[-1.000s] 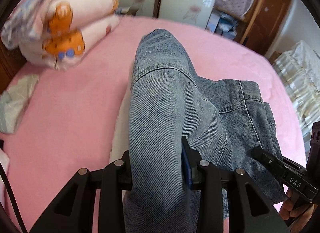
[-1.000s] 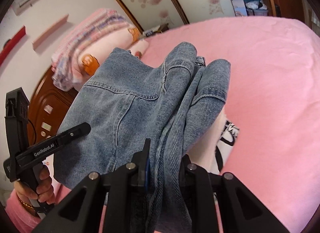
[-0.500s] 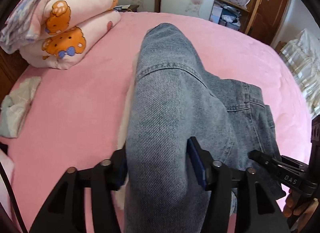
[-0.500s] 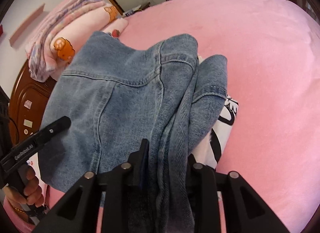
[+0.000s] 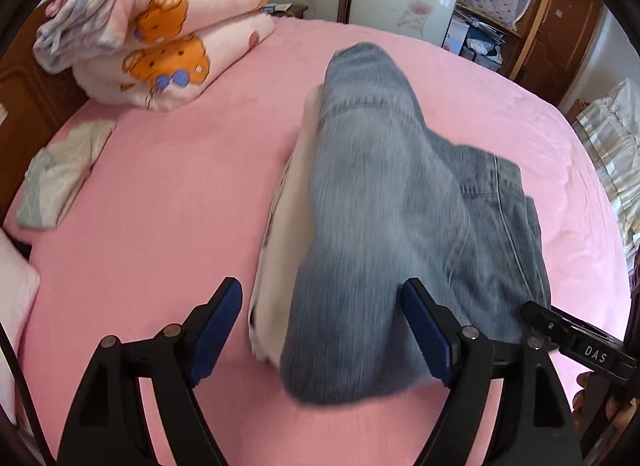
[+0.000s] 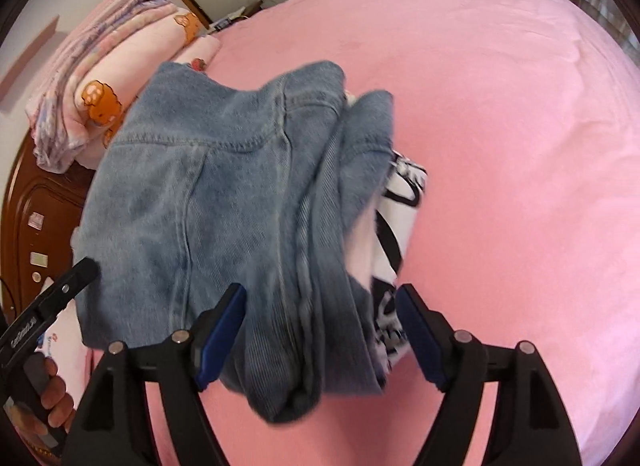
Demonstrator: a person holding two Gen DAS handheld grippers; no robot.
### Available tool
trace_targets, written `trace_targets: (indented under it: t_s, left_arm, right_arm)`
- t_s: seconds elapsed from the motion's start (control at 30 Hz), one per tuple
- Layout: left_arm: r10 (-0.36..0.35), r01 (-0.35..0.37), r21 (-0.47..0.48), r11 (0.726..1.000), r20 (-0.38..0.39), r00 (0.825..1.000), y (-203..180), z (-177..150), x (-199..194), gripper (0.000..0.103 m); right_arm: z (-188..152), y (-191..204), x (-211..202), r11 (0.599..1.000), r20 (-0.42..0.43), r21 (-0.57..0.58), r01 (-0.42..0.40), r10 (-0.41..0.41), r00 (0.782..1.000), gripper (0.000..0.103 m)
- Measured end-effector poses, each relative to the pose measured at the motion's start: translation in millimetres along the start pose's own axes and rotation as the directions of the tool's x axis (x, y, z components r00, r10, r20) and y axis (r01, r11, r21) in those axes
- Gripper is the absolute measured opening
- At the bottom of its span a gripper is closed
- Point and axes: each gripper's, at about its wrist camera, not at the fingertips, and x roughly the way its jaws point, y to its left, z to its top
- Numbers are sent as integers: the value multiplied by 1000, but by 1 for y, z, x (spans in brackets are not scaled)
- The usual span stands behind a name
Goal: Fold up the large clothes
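A folded blue denim garment lies on the pink bed, on top of a white printed garment. My left gripper is at its near end, and its jaws are opening. The denim lies loose between the blue pads, which do not press on it. In the right wrist view the same denim bunches between the fingers of my right gripper. Its jaws are opening too, clear of the cloth. The white garment with black print shows at the denim's right.
A folded bear-print quilt is stacked at the bed's far left by the wooden headboard. A small pale folded cloth lies at the left edge. Striped bedding is off to the right. A hand holds the other gripper.
Both grippers have opened wide and let go of the denim folds they were pinching. The denim has sunk flatter onto the white garment and the bed.
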Motion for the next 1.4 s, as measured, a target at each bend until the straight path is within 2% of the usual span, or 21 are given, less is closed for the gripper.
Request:
trace_targets:
  t_s: [0.2,0.3,0.4,0.5,0.57,0.7,0.8,0.93,1.0,1.17,1.27,1.4]
  left_arm:
    - [21,-23,-35,999,-46,999,3,-44,-20,86]
    - [46,-48,-29,998,-64,997,-2,-66,-33,86]
    - [20,-25,-64,998,-67,998,-8,-91,-56,86]
    - [-9,2,-108,994,-63,998,-19,-122,-81,86]
    - [-4,-4,-109,994,-72,997,-30,-144,-94,86]
    - [-1,-10,-89,996,-117,993,-57,-197,-119,86]
    - [-35,24,-72,997,-158,987,-79,-233,-139,86]
    - [-53,49,-28,998,-151,987,-116,-276,-175,86]
    - [-48,46,-18,999,-153,987,-133,-290,-191,86]
    - [-93,89,-33,996,-148,985,-176,-320,-234,86]
    - [-73,72,-13,997,-115,991,-202,-341,-262,86]
    - [-45,50,39,998,-120,992,-237,-372,-296,86]
  right_arm:
    - [-39,-5,-24,999,25,5,37,-38,999,89]
    - [-60,-11,-38,999,6,-1,50,-50,999,89]
    - [-86,-22,-58,996,5,0,88,-88,996,89]
    - [-115,-38,-83,996,-5,20,92,-92,996,90]
    - [-138,-51,-101,994,-15,44,102,-102,995,90]
    - [-191,-84,-140,989,-44,97,116,-112,993,93]
    - [-225,-109,-167,983,-68,132,127,-119,991,93]
    - [-267,-144,-208,977,-84,156,147,-136,987,94]
    - [-282,-158,-227,975,-73,147,168,-159,985,94]
    - [-317,-189,-274,973,-82,117,197,-189,979,95]
    - [-339,-206,-305,973,-73,145,177,-168,983,96]
    - [-365,-223,-338,972,-77,135,191,-181,980,99]
